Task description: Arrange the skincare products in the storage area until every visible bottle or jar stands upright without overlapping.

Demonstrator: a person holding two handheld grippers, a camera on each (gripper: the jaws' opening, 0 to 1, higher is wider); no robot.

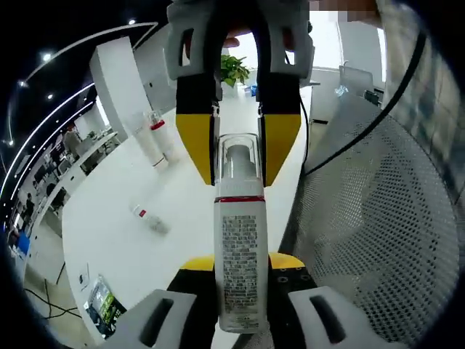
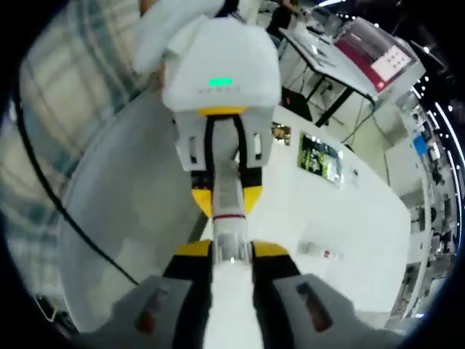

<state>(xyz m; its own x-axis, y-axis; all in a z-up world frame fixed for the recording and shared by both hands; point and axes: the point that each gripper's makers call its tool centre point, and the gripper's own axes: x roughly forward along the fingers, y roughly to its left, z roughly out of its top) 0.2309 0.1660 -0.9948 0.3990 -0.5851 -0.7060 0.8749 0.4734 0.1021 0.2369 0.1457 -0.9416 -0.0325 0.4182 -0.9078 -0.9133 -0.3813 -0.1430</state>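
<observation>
A white pump bottle [image 1: 240,247] with a clear cap, a red band and a printed label is held in the air between both grippers, above the white table's edge [image 1: 287,211]. My left gripper [image 1: 242,265] is shut on its lower body. The right gripper [image 1: 238,156] comes in from the top and its yellow fingers [image 1: 196,142] are shut on the clear cap. In the right gripper view the same bottle [image 2: 227,207] runs from my right gripper [image 2: 231,251] up to the left gripper [image 2: 227,190]. Two tall white bottles [image 1: 156,138] stand upright on the table. A small bottle [image 1: 147,217] lies on its side.
A grey mesh chair [image 1: 378,240] sits close on the right, at the table's edge. A printed leaflet [image 1: 105,305] lies near the table corner, and the leaflet [image 2: 320,156] and small lying bottle [image 2: 320,253] also appear in the right gripper view. A potted plant [image 1: 234,69] stands at the far end.
</observation>
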